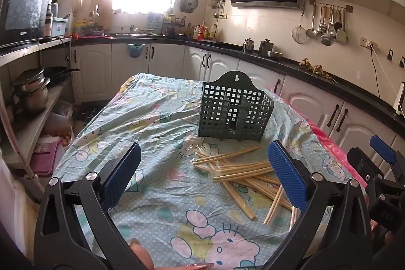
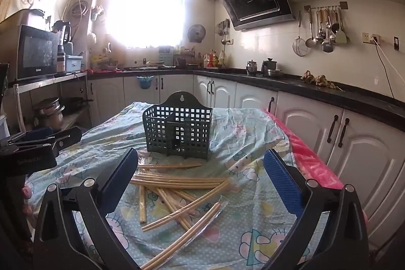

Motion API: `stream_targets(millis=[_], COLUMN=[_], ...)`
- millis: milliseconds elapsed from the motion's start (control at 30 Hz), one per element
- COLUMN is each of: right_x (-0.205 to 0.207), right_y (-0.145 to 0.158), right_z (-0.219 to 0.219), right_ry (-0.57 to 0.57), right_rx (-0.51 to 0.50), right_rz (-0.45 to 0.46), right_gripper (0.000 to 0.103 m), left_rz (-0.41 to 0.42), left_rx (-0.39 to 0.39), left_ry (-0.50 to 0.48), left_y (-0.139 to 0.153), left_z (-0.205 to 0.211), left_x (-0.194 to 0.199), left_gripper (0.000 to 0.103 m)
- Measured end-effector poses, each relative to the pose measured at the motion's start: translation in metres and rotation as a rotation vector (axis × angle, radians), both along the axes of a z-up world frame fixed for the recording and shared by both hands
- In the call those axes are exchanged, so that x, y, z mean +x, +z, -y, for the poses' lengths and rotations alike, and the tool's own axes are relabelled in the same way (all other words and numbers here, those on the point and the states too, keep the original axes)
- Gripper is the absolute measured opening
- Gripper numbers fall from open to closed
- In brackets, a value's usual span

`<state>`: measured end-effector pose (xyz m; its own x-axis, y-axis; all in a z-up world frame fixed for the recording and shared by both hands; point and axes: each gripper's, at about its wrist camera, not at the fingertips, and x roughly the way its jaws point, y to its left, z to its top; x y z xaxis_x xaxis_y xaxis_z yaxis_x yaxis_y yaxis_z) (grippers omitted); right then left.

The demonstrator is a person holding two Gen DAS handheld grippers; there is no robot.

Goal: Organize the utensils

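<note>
Left wrist: kitchen, tablecloth (image 1: 157,118), maybe wrinkled.

The table (image 2: 253,143) is covered by a cartoon-print cloth (image 2: 253,232). A green perforated utensil basket (image 2: 177,133) stands upright on it. Loose wooden chopsticks (image 2: 177,184) lie scattered just in front.

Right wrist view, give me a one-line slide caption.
Open right gripper above scattered wooden chopsticks before an empty dark green plastic lattice holder on a cartoon-print tablecloth.
</note>
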<state>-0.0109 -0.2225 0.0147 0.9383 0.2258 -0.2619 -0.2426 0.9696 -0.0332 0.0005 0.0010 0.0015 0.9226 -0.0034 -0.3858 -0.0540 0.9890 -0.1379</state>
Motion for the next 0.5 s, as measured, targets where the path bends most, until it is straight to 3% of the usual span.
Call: stream_targets(millis=[500], right_x=[-0.0053], right_y=[0.0029], right_z=[-0.0041], right_ry=[0.009], right_rx=[-0.011], right_rz=[0.026], right_gripper=[0.097], left_rz=[0.005], left_rx=[0.002], left_ry=[0.001], left_y=[0.0008], left_z=[0.0044], left_x=[-0.0006], left_gripper=[0.093])
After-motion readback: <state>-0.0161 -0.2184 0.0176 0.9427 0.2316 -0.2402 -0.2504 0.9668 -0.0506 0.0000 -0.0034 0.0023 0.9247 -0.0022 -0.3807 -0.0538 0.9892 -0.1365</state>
